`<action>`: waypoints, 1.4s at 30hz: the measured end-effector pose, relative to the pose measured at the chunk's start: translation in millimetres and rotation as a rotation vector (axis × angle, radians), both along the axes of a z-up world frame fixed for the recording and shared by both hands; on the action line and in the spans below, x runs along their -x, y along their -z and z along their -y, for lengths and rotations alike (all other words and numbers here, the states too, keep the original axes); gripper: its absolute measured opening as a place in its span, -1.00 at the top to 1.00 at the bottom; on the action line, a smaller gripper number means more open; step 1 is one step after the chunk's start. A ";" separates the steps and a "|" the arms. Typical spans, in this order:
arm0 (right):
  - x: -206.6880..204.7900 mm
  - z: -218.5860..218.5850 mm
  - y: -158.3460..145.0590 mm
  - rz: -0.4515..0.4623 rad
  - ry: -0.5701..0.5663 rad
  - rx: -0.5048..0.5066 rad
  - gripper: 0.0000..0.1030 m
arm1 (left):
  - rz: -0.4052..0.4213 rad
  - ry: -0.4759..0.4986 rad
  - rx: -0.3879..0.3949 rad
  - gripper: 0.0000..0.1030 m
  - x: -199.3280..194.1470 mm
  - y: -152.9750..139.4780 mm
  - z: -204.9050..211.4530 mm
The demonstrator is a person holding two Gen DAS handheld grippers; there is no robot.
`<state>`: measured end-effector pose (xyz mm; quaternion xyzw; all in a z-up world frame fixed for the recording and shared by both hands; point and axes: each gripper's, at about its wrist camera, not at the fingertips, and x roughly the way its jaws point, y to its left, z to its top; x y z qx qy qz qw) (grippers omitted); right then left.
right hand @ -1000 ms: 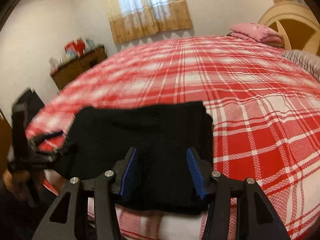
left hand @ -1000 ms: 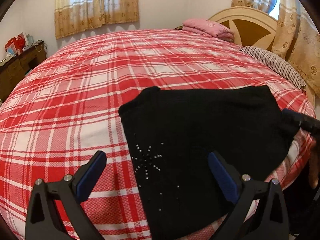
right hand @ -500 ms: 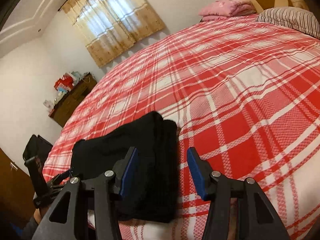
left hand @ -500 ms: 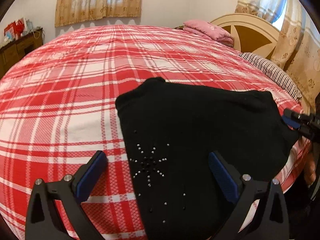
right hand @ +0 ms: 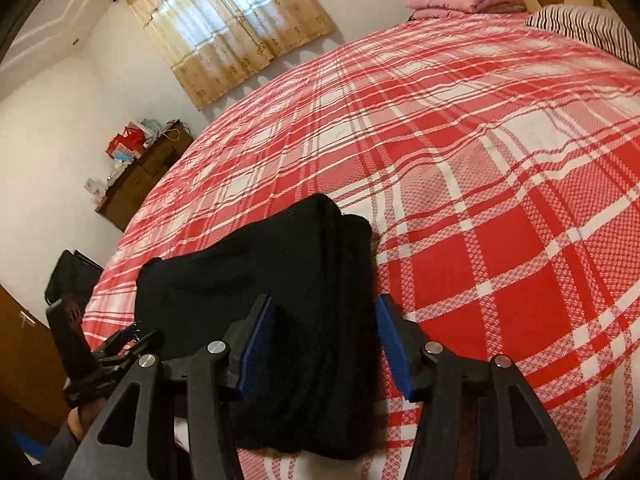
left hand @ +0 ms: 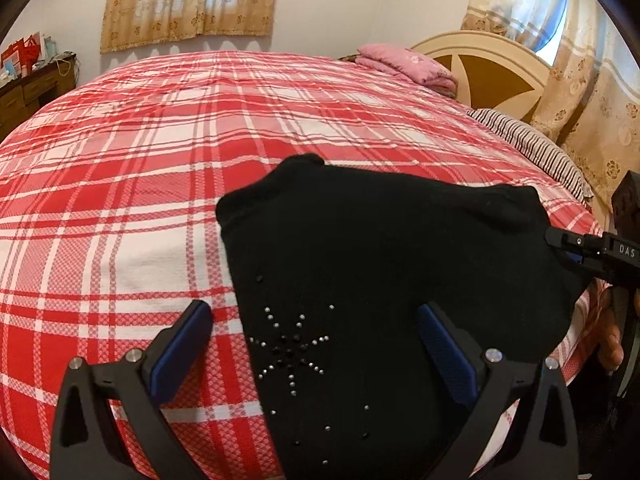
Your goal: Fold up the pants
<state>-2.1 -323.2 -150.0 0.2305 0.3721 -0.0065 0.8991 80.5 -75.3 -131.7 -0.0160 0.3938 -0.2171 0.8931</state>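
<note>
Now the right wrist view sits rolled over compared with a second ago, so the right gripper (right hand: 324, 344) meets the folded black knit pants (left hand: 384, 280) from the side: a second ago its blue pads hung over the flat top of the bundle, and now they straddle its stacked right edge. One pad (right hand: 256, 344) lies against the fabric, the other (right hand: 394, 350) stands just clear of it, so the jaws are about half parted and nothing is pinched. The left gripper (left hand: 316, 352) has hardly shifted; its jaws stand wide apart over the left part of the bundle, where small silver studs (left hand: 292, 352) form a starburst, and it holds nothing.

The pants lie in a compact, layered rectangle near the front edge of the bed, on the red and white plaid bedspread (left hand: 120, 184), with the lower part draping over that edge. By the look of it the folding is largely done, and the right gripper seems lined up to nip the layered edge for a last fold or a tidy.

The only legible writing is "DAS", white on black, on the right gripper's body as the left wrist view shows it.
</note>
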 end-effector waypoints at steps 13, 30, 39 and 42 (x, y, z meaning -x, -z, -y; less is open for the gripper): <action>-8.0 -2.3 1.6 -0.015 -0.018 0.023 0.05 | 0.010 0.020 0.040 -1.00 -0.8 -3.6 2.1; 12.0 -37.6 -40.4 0.151 -0.144 -0.057 0.49 | -0.009 0.071 0.209 0.60 1.1 -13.7 -24.1; -22.5 -52.0 -58.4 0.146 -0.207 -0.077 0.49 | 0.048 0.061 0.253 0.71 3.0 -40.9 -55.1; -50.0 -72.3 -64.1 0.133 -0.256 -0.070 0.49 | 0.065 0.031 0.258 0.72 -0.9 -48.6 -76.0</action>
